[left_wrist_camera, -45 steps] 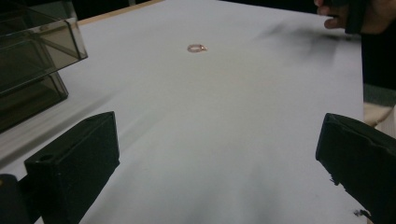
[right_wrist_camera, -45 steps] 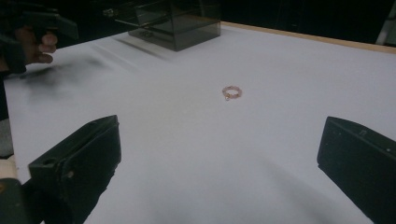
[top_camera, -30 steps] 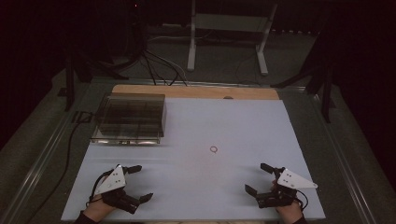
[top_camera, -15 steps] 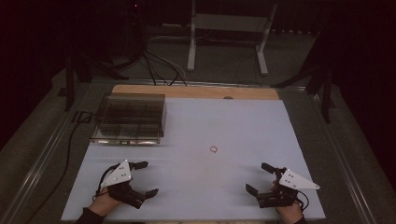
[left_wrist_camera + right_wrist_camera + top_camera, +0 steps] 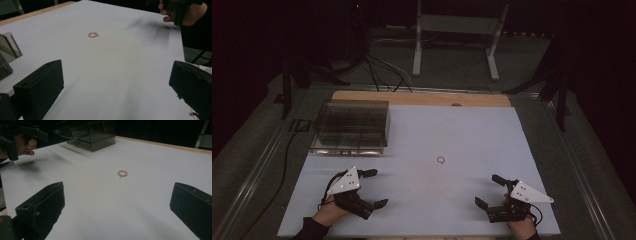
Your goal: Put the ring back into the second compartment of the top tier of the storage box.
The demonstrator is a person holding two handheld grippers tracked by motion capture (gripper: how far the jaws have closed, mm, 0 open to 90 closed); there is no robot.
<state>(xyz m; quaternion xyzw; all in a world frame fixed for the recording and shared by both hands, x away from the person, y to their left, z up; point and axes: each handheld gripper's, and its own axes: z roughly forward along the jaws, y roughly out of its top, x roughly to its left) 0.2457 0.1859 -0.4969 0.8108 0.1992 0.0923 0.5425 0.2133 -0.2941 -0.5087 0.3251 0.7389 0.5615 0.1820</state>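
My left gripper has its fingers spread wide, with nothing between them. It sits low over the near left part of the table, held by my left hand. In the left gripper view the two black fingers stand far apart at the bottom corners, with bare white surface between them.

My right gripper is likewise fully spread, and its fingers hold nothing. It sits over the near right part of the table, held by my right hand. In the right gripper view the gap between the fingers frames bare white surface.

The small ring lies flat on the white surface, near the middle of the table. It is ahead of both grippers, roughly between their lines of approach, and well apart from each. In the left gripper view the ring lies beyond the fingers, left of centre. In the right gripper view the ring lies beyond the fingers, near centre; it looks pinkish, with a small bead or knot on its near edge.

A dark transparent box stands on the far left part of the table, well apart from the ring. A strip of bare wood runs along the far edge.
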